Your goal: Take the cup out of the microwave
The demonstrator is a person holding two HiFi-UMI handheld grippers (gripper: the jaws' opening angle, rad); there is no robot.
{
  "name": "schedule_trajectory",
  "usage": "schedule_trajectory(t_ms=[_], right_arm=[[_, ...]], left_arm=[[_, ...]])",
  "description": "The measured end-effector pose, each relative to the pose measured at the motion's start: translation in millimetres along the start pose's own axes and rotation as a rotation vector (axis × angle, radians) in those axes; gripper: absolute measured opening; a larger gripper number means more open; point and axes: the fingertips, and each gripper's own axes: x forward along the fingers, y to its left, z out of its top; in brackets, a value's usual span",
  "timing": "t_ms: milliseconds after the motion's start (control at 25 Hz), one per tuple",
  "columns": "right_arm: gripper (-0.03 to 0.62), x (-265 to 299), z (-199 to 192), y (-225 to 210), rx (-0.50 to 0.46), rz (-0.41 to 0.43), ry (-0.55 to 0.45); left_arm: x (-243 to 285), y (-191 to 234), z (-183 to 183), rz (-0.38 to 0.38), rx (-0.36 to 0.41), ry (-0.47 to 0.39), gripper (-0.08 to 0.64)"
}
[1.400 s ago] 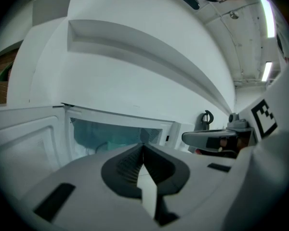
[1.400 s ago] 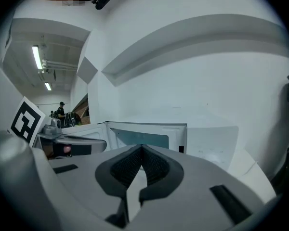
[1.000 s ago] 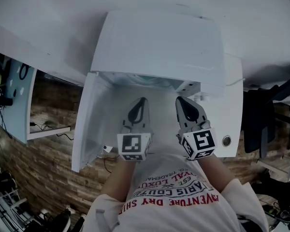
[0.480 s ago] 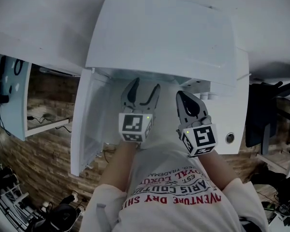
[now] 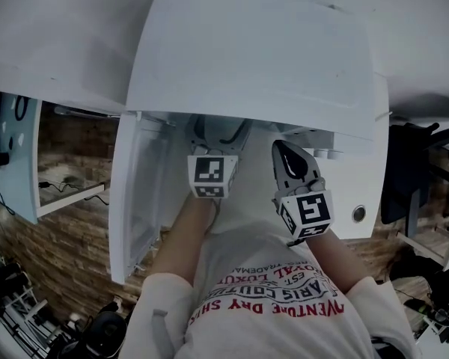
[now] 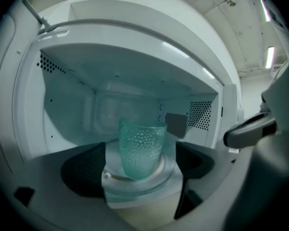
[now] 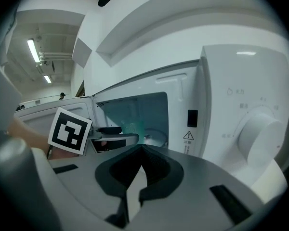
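Observation:
A green dimpled glass cup (image 6: 141, 147) stands upright on the glass turntable (image 6: 166, 177) inside the white microwave (image 5: 254, 51). My left gripper (image 6: 140, 166) reaches into the cavity with its jaws opening. The cup stands just ahead, between the line of the two fingers (image 6: 84, 170), and neither pad touches it. In the head view, the left gripper (image 5: 221, 132) is half hidden under the microwave's top. My right gripper (image 5: 292, 161) is shut and holds nothing, hanging outside the opening in front of the control panel. From the right gripper (image 7: 142, 153) view the cup (image 7: 133, 126) is a small green patch inside.
The microwave door (image 5: 135, 193) hangs open at the left. The control panel with a round dial (image 7: 257, 138) is at the right. A second button (image 5: 358, 213) shows on the front. Cables and gear lie on the floor at lower left (image 5: 15, 290).
My left gripper went forward into the microwave, and its jaws went from shut to wide apart. The right gripper stayed shut and sank slightly.

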Motion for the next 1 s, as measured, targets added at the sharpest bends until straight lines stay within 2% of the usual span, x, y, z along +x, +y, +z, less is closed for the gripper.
schedule_trajectory(t_ms=[240,640,720,800,1000], right_arm=[[0.005,4,-13,1,-0.008,-0.004,0.032],[0.005,2,-19,-13,0.006,-0.059,0.040],[0.005,1,-17,-13,0.001,-0.063,0.034],[0.005,-2,-16,-13,-0.002,-0.064,0.032],[0.005,-5,-19,-15,0.002,-0.069,0.037]], left_arm=[[20,1,-3,-0.006,0.036,0.014,0.434],[39,5,-6,0.046,0.096,0.060,0.431],[38,6,-8,0.060,0.111,0.069,0.418],[37,7,-9,0.072,0.119,0.076,0.364],[38,7,-9,0.066,0.121,0.082,0.360]])
